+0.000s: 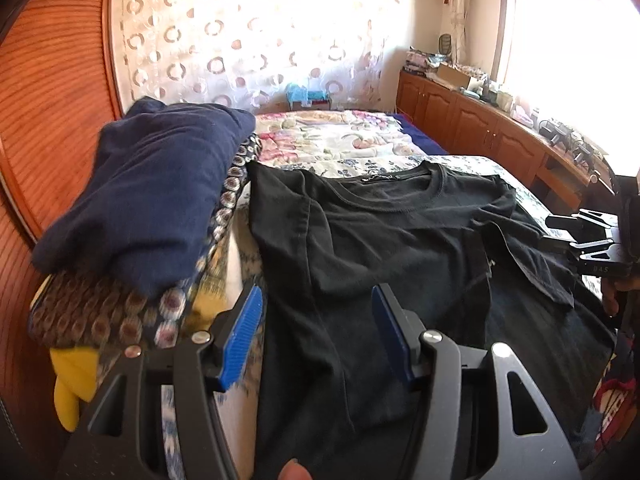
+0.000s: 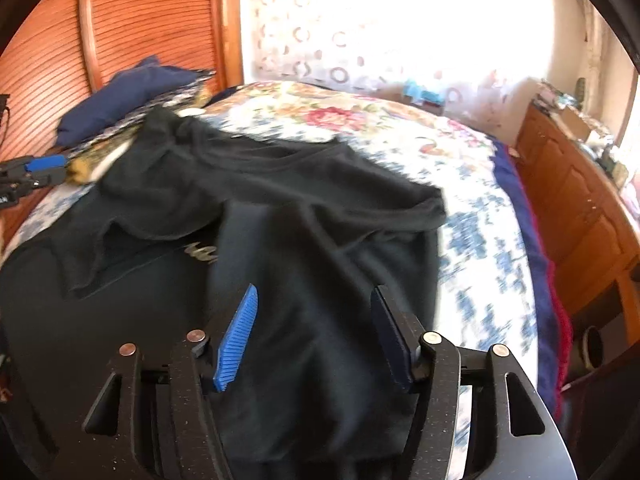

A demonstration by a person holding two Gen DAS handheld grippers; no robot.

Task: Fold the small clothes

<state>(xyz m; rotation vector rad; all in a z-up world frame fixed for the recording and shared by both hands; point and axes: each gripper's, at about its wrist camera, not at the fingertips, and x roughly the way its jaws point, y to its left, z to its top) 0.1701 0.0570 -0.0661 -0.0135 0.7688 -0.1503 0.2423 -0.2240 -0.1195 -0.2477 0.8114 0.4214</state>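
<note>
1. Two views, both your grippers in each. Left gripper [image 1: 316, 332] open, nothing between the pads; right gripper [image 2: 314, 332] open over the black T-shirt [image 1: 380, 240], no cloth pinched.
2. T-shirt lies on the floral bedspread [image 1: 340, 136], collar away from you.
3. Left view only: neck label [image 1: 378, 177], unreadable; "DAS" on the right gripper's body.
4. Right view only: pale print [image 2: 202, 254] under a folded-over flap, illegible.
5. One stack beside the shirt: navy garment [image 1: 152, 184] on patterned cloth [image 1: 120, 312].

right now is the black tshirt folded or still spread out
Partly folded: the black t-shirt lies on the bed with one side flipped inward.
</note>
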